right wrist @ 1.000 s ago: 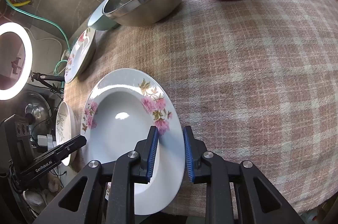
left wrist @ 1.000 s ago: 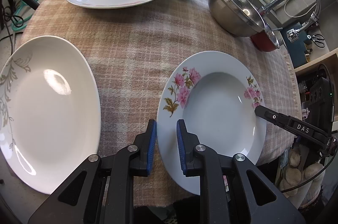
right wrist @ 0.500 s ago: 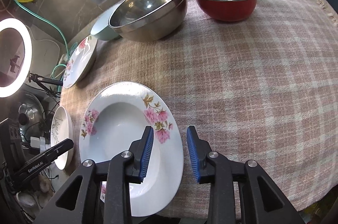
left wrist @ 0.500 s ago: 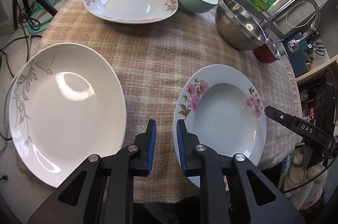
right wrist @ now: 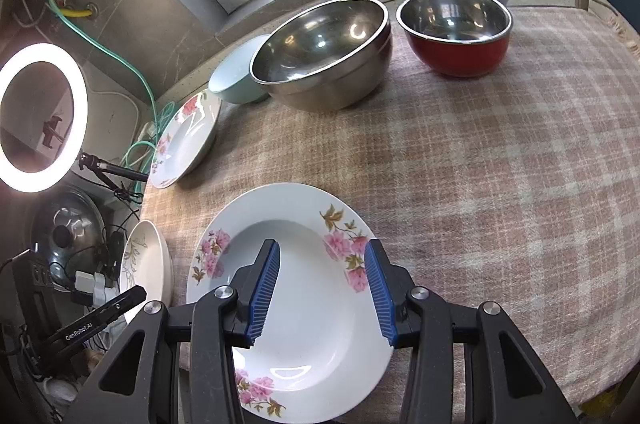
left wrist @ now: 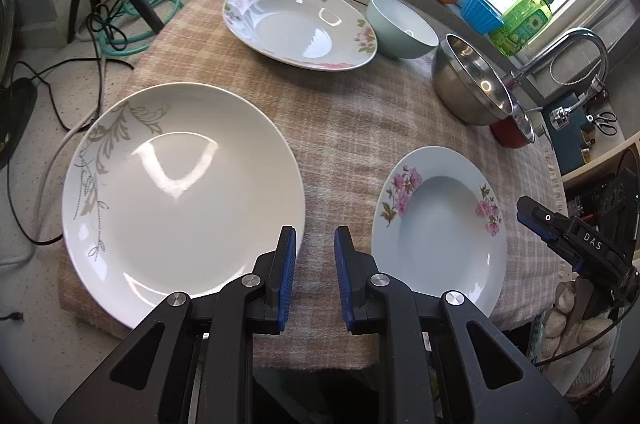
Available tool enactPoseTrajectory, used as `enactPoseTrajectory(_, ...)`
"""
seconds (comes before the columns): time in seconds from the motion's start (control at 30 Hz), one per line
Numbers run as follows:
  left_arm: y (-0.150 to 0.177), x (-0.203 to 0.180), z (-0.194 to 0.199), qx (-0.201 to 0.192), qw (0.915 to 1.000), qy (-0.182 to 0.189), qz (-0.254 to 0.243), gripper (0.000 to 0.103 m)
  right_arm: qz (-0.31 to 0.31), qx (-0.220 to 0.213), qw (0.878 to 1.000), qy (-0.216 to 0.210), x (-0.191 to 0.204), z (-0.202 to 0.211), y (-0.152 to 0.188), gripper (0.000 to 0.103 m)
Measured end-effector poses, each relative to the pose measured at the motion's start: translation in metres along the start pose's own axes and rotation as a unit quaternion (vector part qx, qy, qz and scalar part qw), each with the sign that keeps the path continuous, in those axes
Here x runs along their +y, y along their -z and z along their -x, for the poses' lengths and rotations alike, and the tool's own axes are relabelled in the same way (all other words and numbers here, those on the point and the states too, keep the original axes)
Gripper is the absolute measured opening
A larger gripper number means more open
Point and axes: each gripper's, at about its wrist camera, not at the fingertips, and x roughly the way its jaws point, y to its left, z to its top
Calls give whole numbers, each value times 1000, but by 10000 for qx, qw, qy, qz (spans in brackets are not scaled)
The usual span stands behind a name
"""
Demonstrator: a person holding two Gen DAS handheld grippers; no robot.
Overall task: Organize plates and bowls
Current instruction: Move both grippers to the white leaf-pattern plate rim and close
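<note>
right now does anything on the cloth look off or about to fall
Yes: the small pink-flowered plate overhangs the near edge of the checked cloth. The big white plate also juts past the cloth's left edge. Nothing looks spilled or broken.

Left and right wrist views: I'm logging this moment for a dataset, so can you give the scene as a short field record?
surface: plaid cloth
near plate: pink-flower deep plate, lying flat under the right gripper
left plate: large white plate, grey leaf pattern
far plate: floral plate
bowls: pale green bowl, steel bowl, red pot
left gripper: open, holding nothing
right gripper: open, holding nothing
</note>
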Motion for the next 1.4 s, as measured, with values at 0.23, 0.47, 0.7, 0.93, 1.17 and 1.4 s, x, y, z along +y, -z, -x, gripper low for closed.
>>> enactPoseTrajectory(0.23,8,33,21,-288,9984,-333,346,18,365,-72,9992,-157,36,-4,-4,41)
enactPoseTrajectory(0.47,15,75,39,-480,9940,-607,777,18,1004,56,9946,-244,84,-20,-1,45)
enactPoseTrajectory(0.7,20,105,49,-624,9893,-841,1013,18,1506,153,9884,-134,127,-37,6,45)
enactPoseTrajectory(0.93,21,127,48,-647,9866,-968,1146,18,1822,386,9823,-204,162,-58,14,45)
enactPoseTrajectory(1.17,20,142,38,-567,9862,-914,1257,18,2013,604,9776,-153,187,-85,20,45)
enactPoseTrajectory(1.4,17,150,34,-537,9866,-851,1284,18,2067,924,9738,-228,200,-112,24,33)
